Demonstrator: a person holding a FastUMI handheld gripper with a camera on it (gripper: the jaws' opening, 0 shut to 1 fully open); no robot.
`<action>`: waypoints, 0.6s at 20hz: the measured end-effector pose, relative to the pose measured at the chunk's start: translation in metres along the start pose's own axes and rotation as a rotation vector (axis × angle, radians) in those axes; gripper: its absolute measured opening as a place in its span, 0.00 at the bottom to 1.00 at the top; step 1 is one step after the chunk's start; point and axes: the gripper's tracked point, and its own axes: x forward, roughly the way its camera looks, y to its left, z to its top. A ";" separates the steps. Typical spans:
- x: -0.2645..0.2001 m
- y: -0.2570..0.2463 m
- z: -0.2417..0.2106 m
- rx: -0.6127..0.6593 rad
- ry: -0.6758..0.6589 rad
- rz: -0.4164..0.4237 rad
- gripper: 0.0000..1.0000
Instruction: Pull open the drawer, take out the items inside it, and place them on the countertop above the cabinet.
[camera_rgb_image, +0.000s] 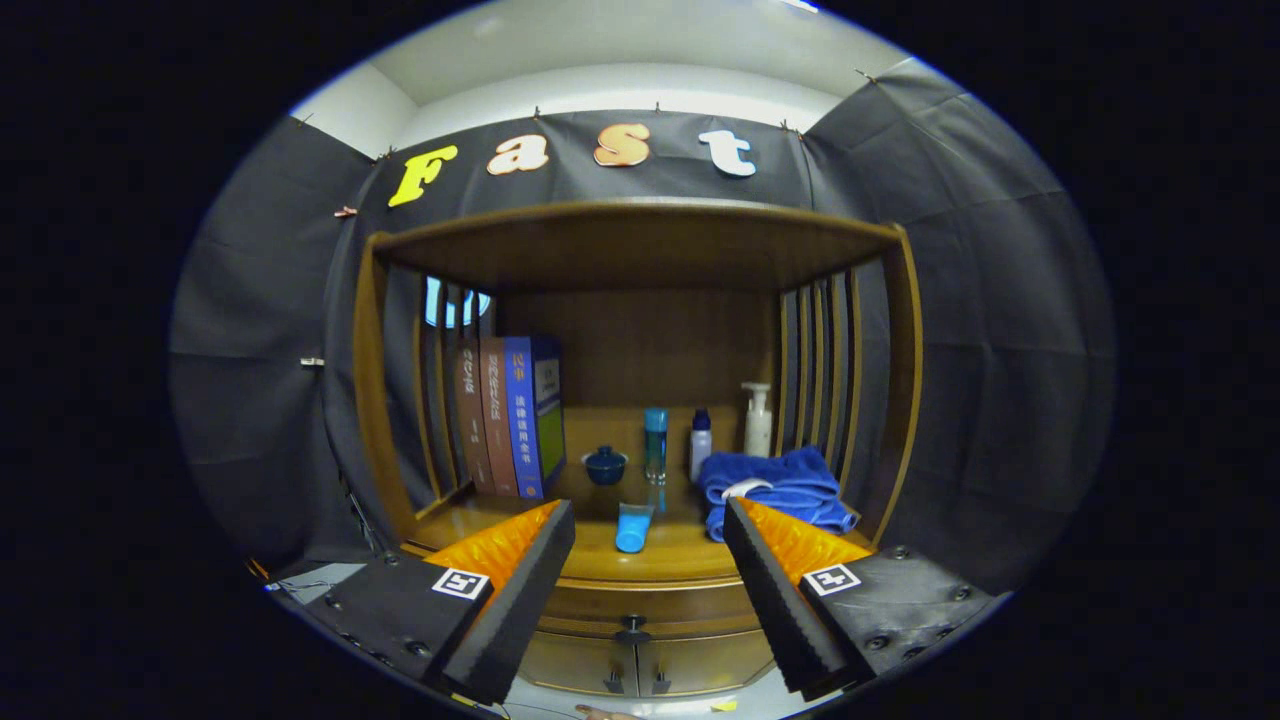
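Observation:
My gripper (648, 545) is open, with nothing between its fingers, and hangs in front of a wooden cabinet. The countertop (680, 555) lies just beyond the fingertips. A blue tube (632, 527) lies on the countertop between the fingers, near its front edge. Below the countertop, the drawer front (650, 605) looks closed, and its dark round knob (632, 628) sits low between the fingers. Whatever is inside the drawer is hidden.
On the countertop stand several books (510, 415) at the left, a small dark blue bowl (605, 465), a teal bottle (655, 445), a small bottle (701, 443), a white pump bottle (758, 420) and a folded blue towel (775, 485). Two cabinet doors (640, 665) sit under the drawer.

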 end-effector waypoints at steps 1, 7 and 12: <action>-0.009 0.001 0.010 -0.002 -0.003 0.000 0.98; -0.045 0.013 0.043 -0.030 -0.013 0.021 0.98; -0.060 0.025 0.058 -0.046 -0.020 0.048 0.98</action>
